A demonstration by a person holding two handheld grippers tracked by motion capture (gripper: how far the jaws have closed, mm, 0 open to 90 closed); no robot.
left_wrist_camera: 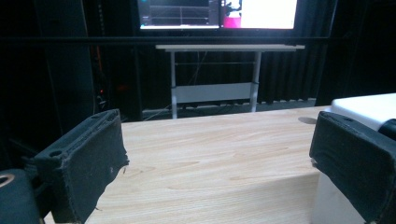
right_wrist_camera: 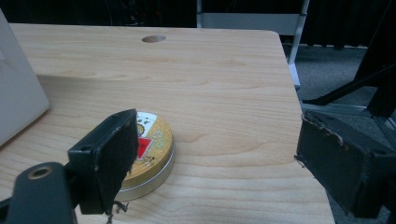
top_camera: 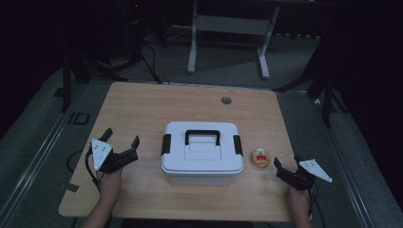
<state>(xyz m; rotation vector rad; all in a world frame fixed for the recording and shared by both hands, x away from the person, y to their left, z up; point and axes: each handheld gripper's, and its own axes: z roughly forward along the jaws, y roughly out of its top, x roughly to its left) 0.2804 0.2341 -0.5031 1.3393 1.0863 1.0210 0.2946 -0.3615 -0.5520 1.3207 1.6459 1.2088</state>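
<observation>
Dim room, pale wooden table (top_camera: 142, 114) with a white lidded box (top_camera: 202, 153) at its middle.

Black latches sit at the box's two ends and a black handle on its lid. Just right of the box lies a small round tin (top_camera: 260, 158) with a gold and red top. On the box's left, the left gripper (top_camera: 122, 137) rests with jaws spread wide, only bare wood between them. Near the table's right front corner, the right gripper (top_camera: 287, 164) also stands with jaws apart, nothing held, its nearer jaw just beside the tin (right_wrist_camera: 148, 154) in the right gripper view.
</observation>
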